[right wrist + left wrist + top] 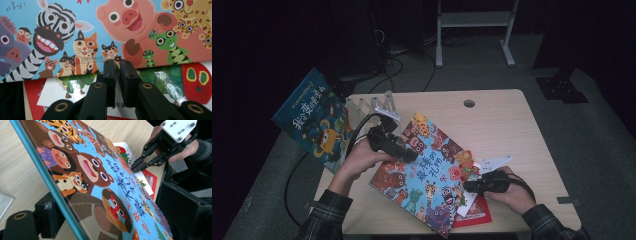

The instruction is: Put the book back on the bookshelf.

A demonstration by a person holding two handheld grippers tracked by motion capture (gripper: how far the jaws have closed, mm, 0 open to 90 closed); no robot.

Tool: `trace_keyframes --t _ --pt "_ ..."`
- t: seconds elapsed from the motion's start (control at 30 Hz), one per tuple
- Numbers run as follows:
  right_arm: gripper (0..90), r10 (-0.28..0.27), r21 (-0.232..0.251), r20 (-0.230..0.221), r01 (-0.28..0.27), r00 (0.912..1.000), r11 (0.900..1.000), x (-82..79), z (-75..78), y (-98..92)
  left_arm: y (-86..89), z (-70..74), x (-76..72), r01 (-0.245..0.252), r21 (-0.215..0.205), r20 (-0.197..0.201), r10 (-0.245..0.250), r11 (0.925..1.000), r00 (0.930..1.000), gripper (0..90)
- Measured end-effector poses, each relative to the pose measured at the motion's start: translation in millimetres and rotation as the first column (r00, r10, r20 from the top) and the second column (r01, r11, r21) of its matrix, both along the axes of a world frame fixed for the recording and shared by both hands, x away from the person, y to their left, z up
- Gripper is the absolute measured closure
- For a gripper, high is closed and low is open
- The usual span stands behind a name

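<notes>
Gripping the animal picture book [430, 170] by its edge – left tongs [404, 152] clamped on it, tilting it up off the desk [502, 125]. Right tongs [472, 186] nearly together at its far edge, holding nothing, above the red book [474, 212] underneath.

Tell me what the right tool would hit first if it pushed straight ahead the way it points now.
Most likely the lower edge of the animal picture book. The right tool has its jaws nearly together, tips right at that edge, above the red and white book underneath. Whether they already touch is unclear.
</notes>
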State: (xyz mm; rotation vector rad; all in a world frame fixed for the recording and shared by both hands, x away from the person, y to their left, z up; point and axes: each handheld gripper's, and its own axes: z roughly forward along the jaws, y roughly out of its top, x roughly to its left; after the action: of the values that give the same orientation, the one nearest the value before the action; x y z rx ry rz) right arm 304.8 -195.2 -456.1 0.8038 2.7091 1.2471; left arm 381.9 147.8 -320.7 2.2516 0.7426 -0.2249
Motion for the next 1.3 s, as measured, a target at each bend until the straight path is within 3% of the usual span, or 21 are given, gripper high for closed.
trace_keyframes --t 0.1,0.4,0.97,1.1,1.3 --pt "83.0 0.003 -0.008 0.015 -0.003 0.9999 1.000 -1.1 0.3 2.4 -4.4 4.4 0.9 0.010 0.040 0.006 -0.010 0.9991 0.9999 12.0" --pt "84.2 0.005 -0.036 0.058 -0.003 0.9983 0.999 -5.9 1.1 9.6 -13.2 18.1 1.9 0.027 0.038 0.026 -0.028 0.9989 0.9993 12.6" --pt "85.0 -0.007 -0.040 0.095 0.010 0.9954 0.999 -9.6 0.3 22.8 -25.5 45.5 3.0 0.047 0.089 0.074 -0.053 0.9950 0.9958 30.5" --pt "84.9 -0.009 -0.041 0.096 0.013 0.9953 0.999 -10.0 0.4 23.9 -26.6 47.8 5.7 0.035 0.115 0.071 -0.044 0.9927 0.9965 36.4" --pt "84.9 -0.009 -0.038 0.095 0.012 0.9954 0.999 -9.9 0.2 23.6 -27.4 51.3 11.4 0.010 0.139 0.026 -0.014 0.9902 0.9996 50.9"
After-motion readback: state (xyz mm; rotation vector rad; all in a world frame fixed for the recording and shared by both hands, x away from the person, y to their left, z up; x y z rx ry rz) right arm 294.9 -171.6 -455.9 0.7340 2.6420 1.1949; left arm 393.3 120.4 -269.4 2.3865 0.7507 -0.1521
